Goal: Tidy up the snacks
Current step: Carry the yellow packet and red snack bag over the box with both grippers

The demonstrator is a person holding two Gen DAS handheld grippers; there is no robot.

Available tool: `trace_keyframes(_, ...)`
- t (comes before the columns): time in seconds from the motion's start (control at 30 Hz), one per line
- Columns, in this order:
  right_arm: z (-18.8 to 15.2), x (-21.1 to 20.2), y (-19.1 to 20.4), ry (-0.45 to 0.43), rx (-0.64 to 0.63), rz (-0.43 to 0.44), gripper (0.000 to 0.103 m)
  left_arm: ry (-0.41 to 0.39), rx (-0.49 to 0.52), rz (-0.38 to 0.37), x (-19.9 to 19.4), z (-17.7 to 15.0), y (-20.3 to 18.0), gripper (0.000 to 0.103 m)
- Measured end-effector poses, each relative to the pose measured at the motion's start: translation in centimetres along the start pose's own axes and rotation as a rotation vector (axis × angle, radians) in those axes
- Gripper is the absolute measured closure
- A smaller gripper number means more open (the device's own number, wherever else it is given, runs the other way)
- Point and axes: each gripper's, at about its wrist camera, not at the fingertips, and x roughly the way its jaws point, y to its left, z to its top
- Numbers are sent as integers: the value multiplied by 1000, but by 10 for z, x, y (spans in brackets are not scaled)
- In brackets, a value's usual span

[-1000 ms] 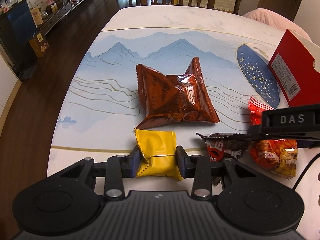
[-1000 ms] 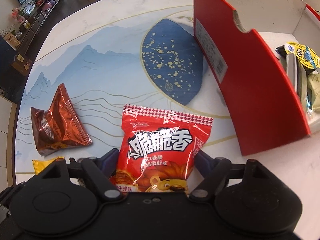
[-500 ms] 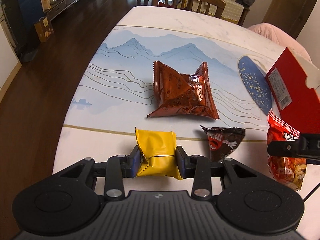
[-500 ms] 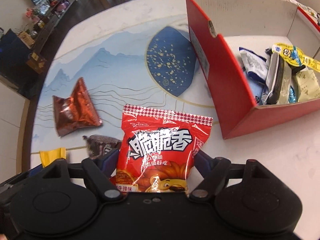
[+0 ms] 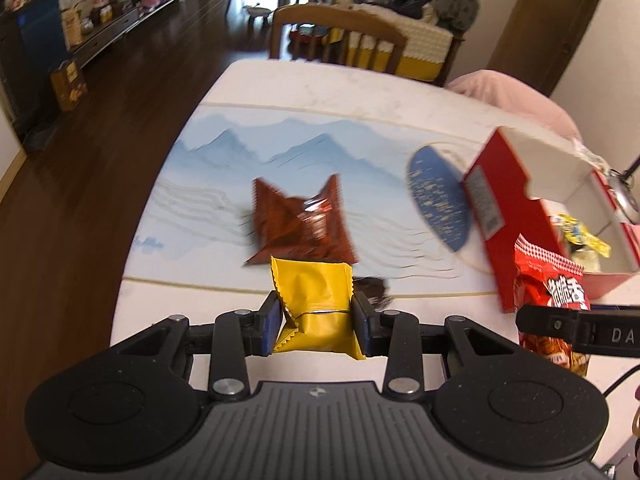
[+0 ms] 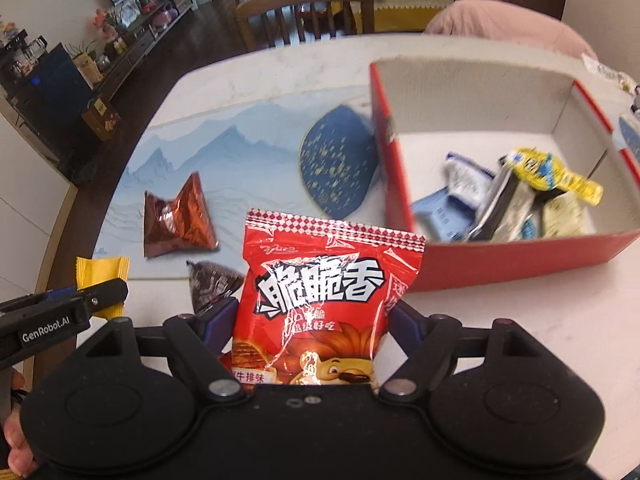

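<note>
Pinching a yellow packet (image 5: 316, 304) tight, the left gripper (image 5: 316, 320) hangs above the table (image 5: 320, 88); the right gripper (image 6: 308, 320), jaws wide, clamps a red bag (image 6: 320, 296) beside the red box (image 6: 500, 256). Brown pouch (image 5: 300, 220) lies beyond.

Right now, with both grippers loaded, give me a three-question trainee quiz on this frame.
1. True or false: the left gripper holds the yellow packet.
2. What does the right gripper hold? A) brown bag B) red bag C) blue packet
3. Fill in: the snacks already sorted lie inside the red ____.

Key
1. True. Both pads press on the yellow packet.
2. B. The red bag sits between the jaws; the brown bag lies on the table.
3. Box. The box is open-topped, with several packets in it.
</note>
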Motion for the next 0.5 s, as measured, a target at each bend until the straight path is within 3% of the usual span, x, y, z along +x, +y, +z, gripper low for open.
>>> trace_keyframes(0.5, 26, -47, -75, -131, -19, -60, 24, -42, 132, -128, -21, 39, -101, 66)
